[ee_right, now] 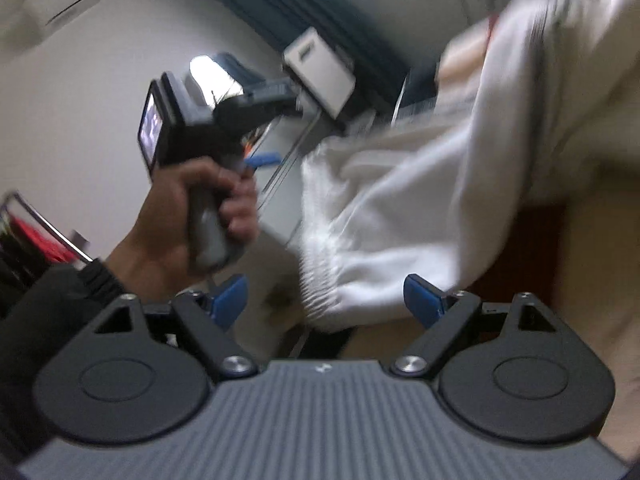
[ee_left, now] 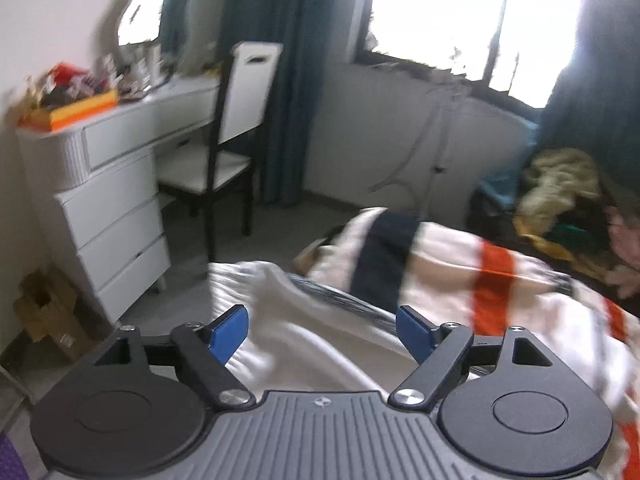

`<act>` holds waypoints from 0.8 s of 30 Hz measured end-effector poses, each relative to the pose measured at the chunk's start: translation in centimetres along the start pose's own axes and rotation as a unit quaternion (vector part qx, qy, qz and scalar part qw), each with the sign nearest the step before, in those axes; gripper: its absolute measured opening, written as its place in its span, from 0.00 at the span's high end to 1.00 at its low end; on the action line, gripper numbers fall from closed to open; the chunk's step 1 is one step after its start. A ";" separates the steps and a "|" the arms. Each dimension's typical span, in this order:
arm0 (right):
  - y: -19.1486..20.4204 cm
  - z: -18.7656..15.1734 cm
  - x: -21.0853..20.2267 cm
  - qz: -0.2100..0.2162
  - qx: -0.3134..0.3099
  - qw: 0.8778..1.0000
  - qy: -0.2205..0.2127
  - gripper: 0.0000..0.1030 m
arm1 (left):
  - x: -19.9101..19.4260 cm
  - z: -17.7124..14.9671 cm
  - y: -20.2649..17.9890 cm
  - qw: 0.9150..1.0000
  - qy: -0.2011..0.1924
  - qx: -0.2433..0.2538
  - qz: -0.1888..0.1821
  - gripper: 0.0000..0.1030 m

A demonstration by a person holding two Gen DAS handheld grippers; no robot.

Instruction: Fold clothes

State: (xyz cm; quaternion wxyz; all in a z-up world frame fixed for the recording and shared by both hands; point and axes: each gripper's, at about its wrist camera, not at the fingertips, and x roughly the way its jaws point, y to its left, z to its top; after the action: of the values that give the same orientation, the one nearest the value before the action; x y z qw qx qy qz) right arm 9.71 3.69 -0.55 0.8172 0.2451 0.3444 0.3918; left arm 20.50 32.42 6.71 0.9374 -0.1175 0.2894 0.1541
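Over the bed, both tongs gape empty, the white garment loose between them; regrasping its edge seems next.

Left gripper: jaws spread wide, blue pads well apart, nothing pressed between them, pointing forward and somewhat down. Seen from the right wrist too, held up by its grip in a left hand, fingers wrapped round the handle, dark sleeve at the wrist, one blue pad tip showing past the knuckles. Right gripper: jaws likewise wide, pads clear on both sides, view rolled hard so the room tilts. Both views blurred.
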 end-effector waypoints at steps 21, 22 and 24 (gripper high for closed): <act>-10.3 -2.8 -23.9 -0.283 -0.164 0.904 -0.276 0.16 | -19.2 -22.8 -22.3 0.958 -0.101 0.098 -0.250 0.18; -10.9 -3.0 -24.2 -0.287 -0.158 0.904 -0.276 0.16 | -19.0 -23.5 -22.5 0.958 -0.102 0.100 -0.250 0.18; -11.9 -3.5 -24.4 -0.295 -0.153 0.902 -0.274 0.16 | -18.4 -24.7 -22.5 0.958 -0.108 0.102 -0.244 0.18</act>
State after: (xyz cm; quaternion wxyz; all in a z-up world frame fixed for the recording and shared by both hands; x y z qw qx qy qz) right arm 1.57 -22.40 -1.75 0.9850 0.1019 0.0987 0.0981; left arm 1.55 -0.08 0.38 0.9792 -0.0705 0.1631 -0.0975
